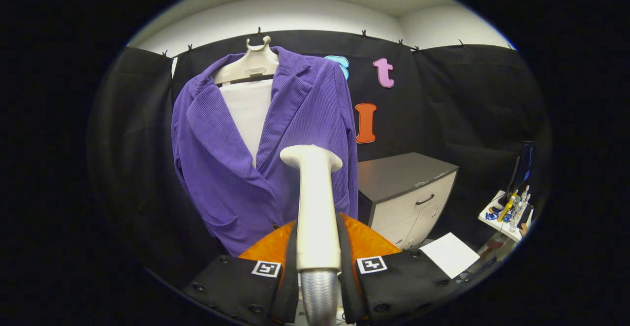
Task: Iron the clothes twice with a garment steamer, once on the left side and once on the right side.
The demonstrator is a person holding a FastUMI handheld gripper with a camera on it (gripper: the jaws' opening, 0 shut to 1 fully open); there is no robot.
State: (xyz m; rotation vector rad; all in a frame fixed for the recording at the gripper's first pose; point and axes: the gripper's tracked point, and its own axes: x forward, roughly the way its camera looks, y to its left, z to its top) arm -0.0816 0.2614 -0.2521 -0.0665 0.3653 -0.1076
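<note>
Your gripper (318, 247) is clamped on the steamer (315, 203) handle, both fingers pressing its sides, its head raised just short of the purple jacket (221, 168) on its hanger (252, 65). You seem poised to begin a pass; next, bring the head onto one front panel. The steamer's face and hose are hidden.

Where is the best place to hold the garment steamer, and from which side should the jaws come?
Grip the garment steamer on its straight handle, low near the ribbed hose, one finger on each flank. The gripper already holds it so; the head stays free, facing the purple jacket.
</note>
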